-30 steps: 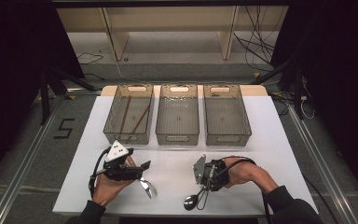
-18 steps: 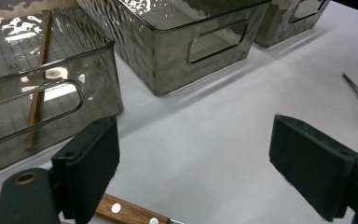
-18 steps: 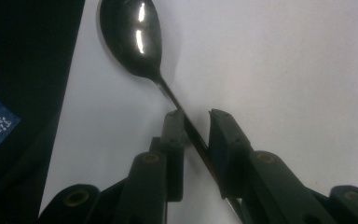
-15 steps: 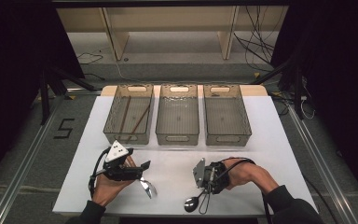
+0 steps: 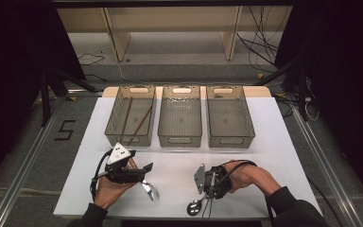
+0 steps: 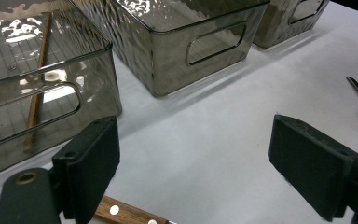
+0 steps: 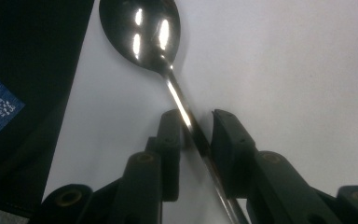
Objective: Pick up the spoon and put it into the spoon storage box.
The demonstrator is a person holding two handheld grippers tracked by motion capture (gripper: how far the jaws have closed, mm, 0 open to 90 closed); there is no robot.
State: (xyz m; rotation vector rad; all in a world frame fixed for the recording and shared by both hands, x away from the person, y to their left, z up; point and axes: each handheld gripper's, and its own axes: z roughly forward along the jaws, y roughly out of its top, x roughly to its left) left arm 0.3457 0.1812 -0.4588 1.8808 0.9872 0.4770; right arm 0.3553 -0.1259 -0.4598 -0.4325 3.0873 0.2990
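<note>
High view overlooks table (image 5: 179, 165); gripper views close.

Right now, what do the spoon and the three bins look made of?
Spoon: polished metal, probably steel; mirror-bright glints on the bowl. Bins: smoky translucent plastic, likely; rippled walls, contents showing through, as in the left bin.

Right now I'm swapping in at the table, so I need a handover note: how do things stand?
Left gripper: jaws open, holding nothing, just above the wooden-handled utensil on the table.
Right gripper: jaws astride the spoon handle, just been opening, not clamped; the spoon lies on the table.
Done: two brown sticks lie in the left bin.
Left: probably the spoon and the utensil still need binning.
</note>
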